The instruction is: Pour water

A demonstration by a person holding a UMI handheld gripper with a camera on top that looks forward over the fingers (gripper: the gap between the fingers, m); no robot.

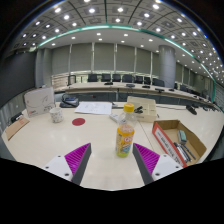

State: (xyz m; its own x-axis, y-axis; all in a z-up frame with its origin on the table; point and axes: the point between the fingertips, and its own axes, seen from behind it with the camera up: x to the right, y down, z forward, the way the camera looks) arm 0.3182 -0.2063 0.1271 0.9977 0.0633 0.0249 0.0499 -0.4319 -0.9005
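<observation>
Hand-held gripper (pixel 112 160) fingers wide apart, holding nothing; bottle (pixel 125 134) upright on table (pixel 60 140) just ahead, untouched.

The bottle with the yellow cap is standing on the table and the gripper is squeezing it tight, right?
Not quite. The bottle does have a yellow cap and does stand upright on the table, but the gripper is not squeezing it. The gripper view shows the fingers open, with the bottle just ahead of them and a gap at each side.
</observation>
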